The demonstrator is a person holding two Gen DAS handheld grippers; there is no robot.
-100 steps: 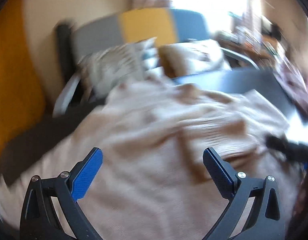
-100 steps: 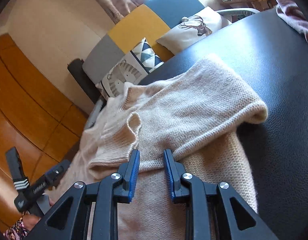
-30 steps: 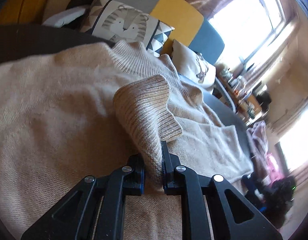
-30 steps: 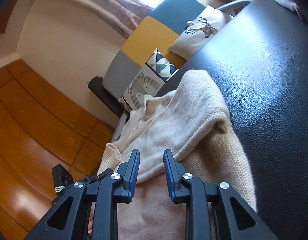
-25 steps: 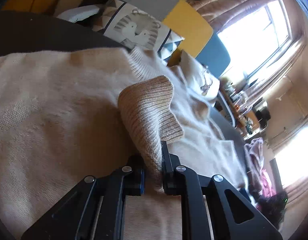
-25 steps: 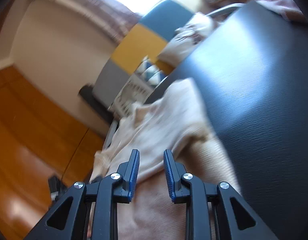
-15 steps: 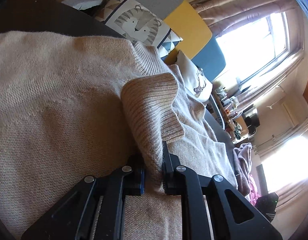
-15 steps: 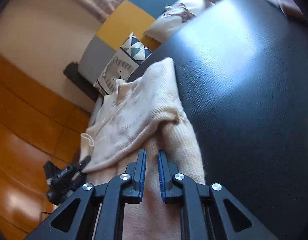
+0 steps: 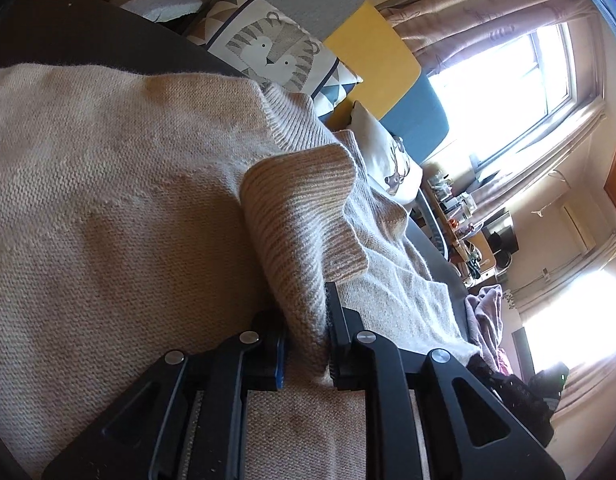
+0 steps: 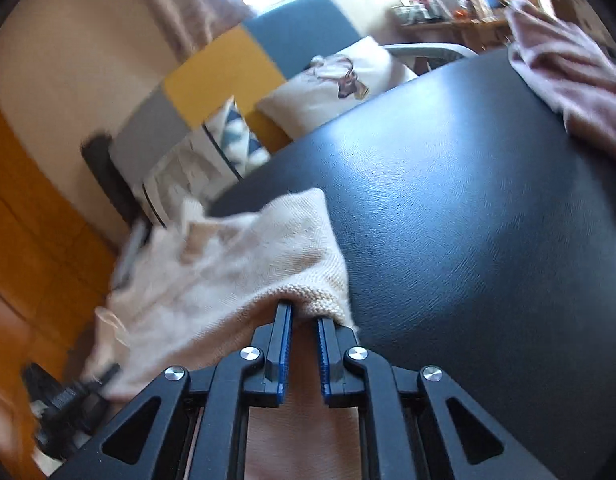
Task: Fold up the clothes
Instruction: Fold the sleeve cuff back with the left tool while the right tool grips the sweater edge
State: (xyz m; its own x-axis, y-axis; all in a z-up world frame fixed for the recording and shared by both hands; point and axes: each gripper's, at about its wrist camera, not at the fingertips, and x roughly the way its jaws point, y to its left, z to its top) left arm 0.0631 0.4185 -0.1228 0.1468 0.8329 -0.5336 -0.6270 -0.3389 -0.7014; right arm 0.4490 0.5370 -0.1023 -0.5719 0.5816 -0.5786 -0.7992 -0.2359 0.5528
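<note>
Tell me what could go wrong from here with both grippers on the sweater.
The left gripper pinches only the ribbed cuff, so the sleeve may stretch or slip free when pulled. The right gripper holds a thin bite of the sweater edge; it might pull out. Dragging across the table could undo the fold.

Bright curtained window (image 9: 503,80); patchwork sofa (image 10: 244,64), cushions; black table (image 10: 467,208).

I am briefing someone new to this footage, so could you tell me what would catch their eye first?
First the beige knit sweater spread over the dark table, its ribbed cuff pinched in the left gripper. The right gripper grips another fold at the sweater's edge. Behind stand a tiger cushion and a bright window.
</note>
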